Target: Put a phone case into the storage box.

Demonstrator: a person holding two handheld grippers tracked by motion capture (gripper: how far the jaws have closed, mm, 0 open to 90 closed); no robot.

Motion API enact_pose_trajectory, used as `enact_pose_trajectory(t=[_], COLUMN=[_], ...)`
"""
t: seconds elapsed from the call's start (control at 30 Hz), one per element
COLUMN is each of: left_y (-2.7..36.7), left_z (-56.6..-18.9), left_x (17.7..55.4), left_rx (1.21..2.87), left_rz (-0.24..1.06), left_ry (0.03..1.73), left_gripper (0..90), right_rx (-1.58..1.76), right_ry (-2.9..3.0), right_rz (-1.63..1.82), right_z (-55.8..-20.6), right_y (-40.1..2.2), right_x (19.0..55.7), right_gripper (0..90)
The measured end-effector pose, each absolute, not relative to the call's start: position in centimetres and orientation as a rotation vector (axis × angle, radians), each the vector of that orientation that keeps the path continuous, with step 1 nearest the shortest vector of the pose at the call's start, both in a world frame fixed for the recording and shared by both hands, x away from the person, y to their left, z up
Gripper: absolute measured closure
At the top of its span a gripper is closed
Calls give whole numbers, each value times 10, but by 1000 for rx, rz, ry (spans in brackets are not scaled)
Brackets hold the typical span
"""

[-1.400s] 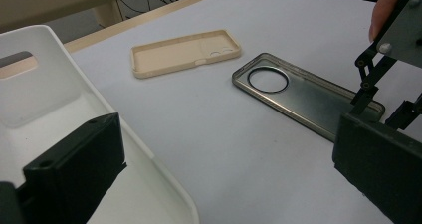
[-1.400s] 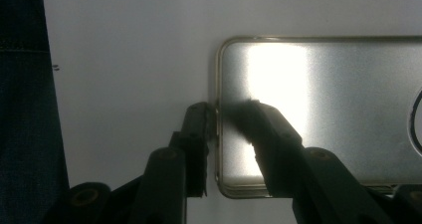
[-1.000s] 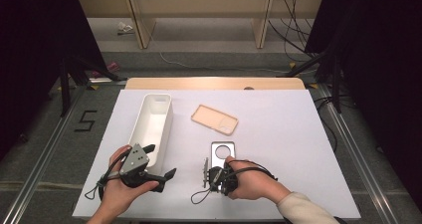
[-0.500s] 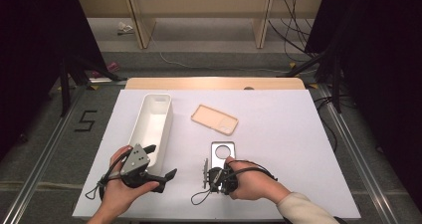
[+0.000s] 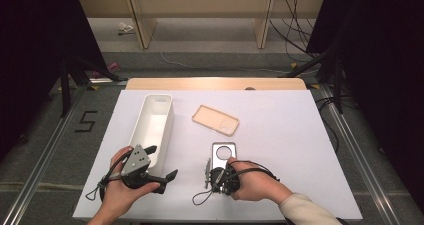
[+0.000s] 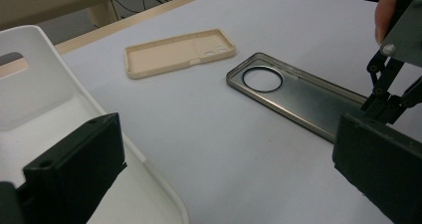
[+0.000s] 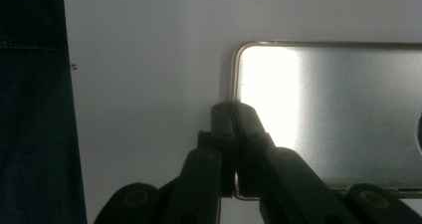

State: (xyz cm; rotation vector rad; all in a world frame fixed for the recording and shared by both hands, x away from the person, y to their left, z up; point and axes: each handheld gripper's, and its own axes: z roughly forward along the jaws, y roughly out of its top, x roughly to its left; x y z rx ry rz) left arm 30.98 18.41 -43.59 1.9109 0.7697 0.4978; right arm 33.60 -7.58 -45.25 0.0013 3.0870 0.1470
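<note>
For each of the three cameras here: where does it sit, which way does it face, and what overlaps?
High view: above the near edge, facing forward and down; both hands, left gripper, right gripper.
Left gripper view: rides the left gripper, facing across the silver case; own open jaws.
Right gripper view: looks down its shut jaws onto the case edge.
Shared: the silver case, in all three.

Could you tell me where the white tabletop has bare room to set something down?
The right side of the white tabletop, beyond the beige phone case and silver metal phone case, is bare. So is the far strip behind the white plastic bin. The near edge is crowded by the left gripper and right gripper.
</note>
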Motion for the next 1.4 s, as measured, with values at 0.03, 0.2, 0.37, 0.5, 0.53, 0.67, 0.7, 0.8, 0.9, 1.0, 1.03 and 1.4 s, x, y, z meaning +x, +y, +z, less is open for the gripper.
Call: enact_pose_trajectory(t=[0.03, 0.2, 0.37, 0.5, 0.53, 0.67, 0.7, 0.8, 0.9, 1.0, 1.03, 1.4], left_y=[184, 185, 186, 186, 186, 186, 186, 186, 186, 184, 184, 159], left_z=[-436, -435, -434, -435, -435, -435, -435, -435, -435, -434, -434, -412], left_x=[310, 310, 310, 310, 310, 310, 310, 310, 310, 311, 311, 331], left_rx=[1912, 1900, 1894, 1896, 1898, 1897, 1897, 1894, 1893, 1884, 1884, 1854], left_rz=[498, 511, 512, 512, 513, 513, 514, 512, 509, 501, 501, 415], left_ry=[769, 769, 771, 770, 769, 770, 770, 772, 773, 783, 783, 839], left_gripper=[0, 0, 0, 1, 1, 2, 2, 4, 11, 19, 21, 127], right_rx=[16, 26, 42, 51, 51, 64, 62, 73, 79, 74, 74, 130], right_ry=[3088, 3074, 3053, 3043, 3043, 3034, 3030, 3031, 3009, 2980, 2980, 2917], right_rz=[143, 199, 267, 314, 314, 361, 387, 405, 462, 501, 501, 619], right_z=[-449, -442, -436, -432, -432, -426, -426, -424, -421, -419, -419, -413], right_y=[-76, -79, -84, -88, -88, -92, -92, -94, -97, -100, -100, -102], right_x=[335, 334, 332, 330, 330, 329, 329, 328, 326, 326, 326, 327], right_gripper=[890, 889, 889, 889, 889, 889, 889, 889, 889, 889, 889, 889])
